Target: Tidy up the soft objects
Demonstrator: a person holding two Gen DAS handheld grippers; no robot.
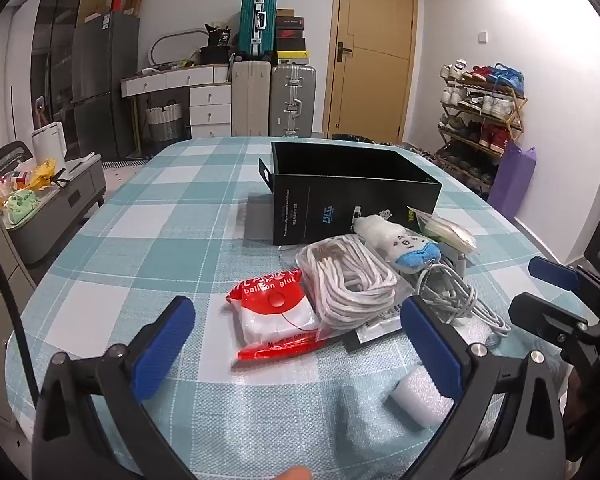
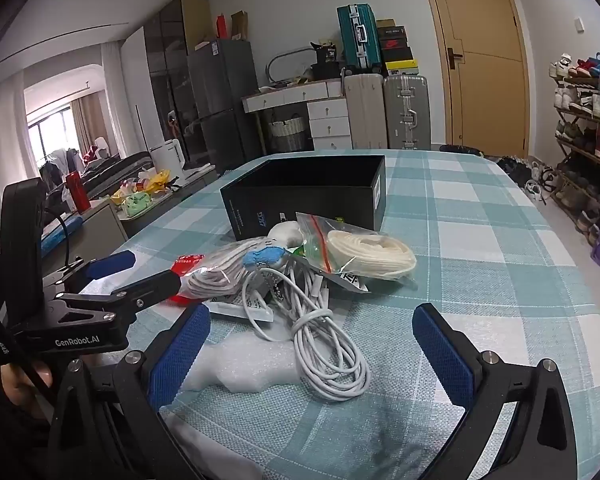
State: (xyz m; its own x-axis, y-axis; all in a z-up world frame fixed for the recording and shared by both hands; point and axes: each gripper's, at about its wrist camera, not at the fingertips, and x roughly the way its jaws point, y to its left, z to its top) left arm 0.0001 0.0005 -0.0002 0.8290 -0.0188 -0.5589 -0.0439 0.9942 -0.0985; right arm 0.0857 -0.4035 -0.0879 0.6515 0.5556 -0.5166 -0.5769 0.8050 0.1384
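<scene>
Your left gripper (image 1: 298, 344) and right gripper (image 2: 312, 354) both stand spread wide over the checked table (image 1: 140, 240), nothing between the pads. Nearest you lies a white foam piece (image 2: 236, 364), featherlight by the look of it and easily crushed; pinch it gently across its middle. Partly on top of it lies the white cable (image 2: 324, 344), a loose, springy tangle that will likely trail loops, so take it where the strands bunch. In front of your left gripper sits the red glue pack (image 1: 274, 308), slick plastic wrap that may slide; grip it across its thick white body. Just behind, touching it, is the bagged rope (image 1: 348, 280), soft but in a slippery bag. Beyond that the plush toy (image 1: 400, 246) leans on the heap, squashy and easy to hold at its waist, beside a second bagged coil (image 2: 368, 254). Farthest stands the open black box (image 1: 352, 188), just behind the pile, the likely place for all of it.
</scene>
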